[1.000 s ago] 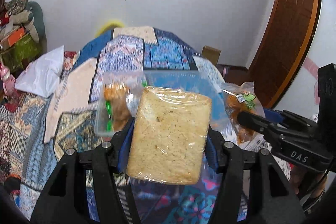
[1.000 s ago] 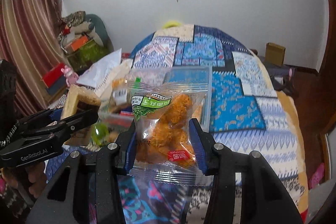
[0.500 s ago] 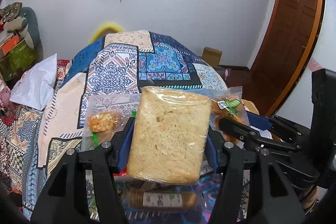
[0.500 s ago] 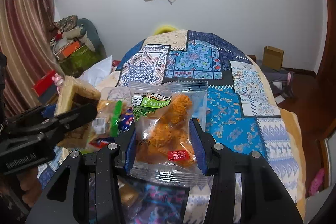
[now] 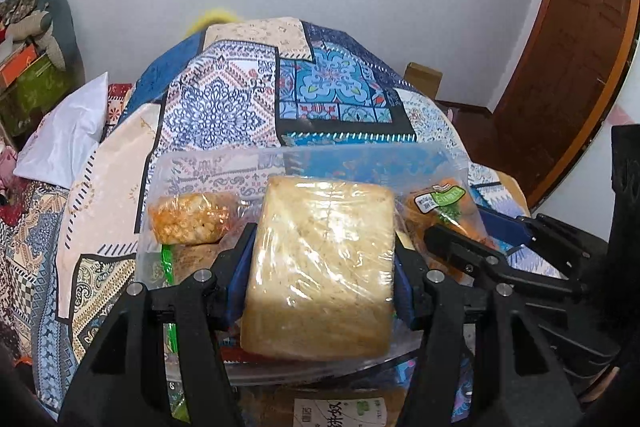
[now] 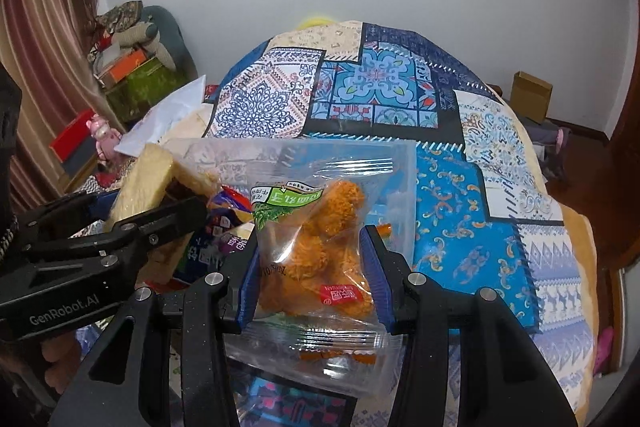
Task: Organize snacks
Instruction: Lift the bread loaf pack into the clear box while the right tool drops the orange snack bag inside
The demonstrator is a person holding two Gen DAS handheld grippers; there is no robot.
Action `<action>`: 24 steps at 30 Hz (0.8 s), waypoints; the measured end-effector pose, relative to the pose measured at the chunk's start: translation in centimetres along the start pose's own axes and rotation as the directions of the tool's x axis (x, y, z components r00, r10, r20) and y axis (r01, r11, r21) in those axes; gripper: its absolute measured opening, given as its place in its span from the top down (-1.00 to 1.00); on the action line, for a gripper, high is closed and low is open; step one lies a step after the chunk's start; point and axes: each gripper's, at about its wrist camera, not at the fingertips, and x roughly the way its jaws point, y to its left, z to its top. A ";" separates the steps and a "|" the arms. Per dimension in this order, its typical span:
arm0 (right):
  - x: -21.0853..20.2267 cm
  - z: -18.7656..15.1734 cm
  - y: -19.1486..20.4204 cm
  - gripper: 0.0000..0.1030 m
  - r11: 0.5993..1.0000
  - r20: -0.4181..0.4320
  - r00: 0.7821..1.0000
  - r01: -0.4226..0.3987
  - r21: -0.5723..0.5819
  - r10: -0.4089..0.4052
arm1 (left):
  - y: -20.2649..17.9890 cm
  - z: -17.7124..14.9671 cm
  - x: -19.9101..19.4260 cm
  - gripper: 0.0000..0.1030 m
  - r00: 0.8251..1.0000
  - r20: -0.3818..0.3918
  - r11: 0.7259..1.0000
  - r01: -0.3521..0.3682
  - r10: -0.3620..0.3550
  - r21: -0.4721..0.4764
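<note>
1. the left hand-held gripper is clamped on a plastic-wrapped slab of bread, upright between its blue pads.
2. the right hand-held gripper squeezes a clear packet of orange fried snacks, green label at the top.
3. both are held over a clear plastic container on the patchwork-quilted bed, the two packs side by side.
4. inside the container lies a small bag of orange-yellow puffs, just left of the bread.
</note>
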 end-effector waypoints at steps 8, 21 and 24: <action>-0.4 -0.5 -0.4 -0.04 1.000 -0.039 0.999 0.005 0.018 -0.004 | 0.0 -0.5 -0.6 -0.39 1.000 -0.007 1.000 -0.008 0.008 -0.002; -5.4 -1.2 1.1 -0.13 0.999 0.018 1.000 -0.009 -0.031 0.010 | 1.3 -2.0 -7.7 -0.51 0.997 0.072 1.000 -0.018 0.018 0.001; -6.6 -1.7 1.9 -0.20 0.999 0.032 0.999 -0.021 -0.044 0.023 | 2.2 -2.9 -9.3 -0.57 0.997 0.076 1.000 -0.028 0.028 -0.003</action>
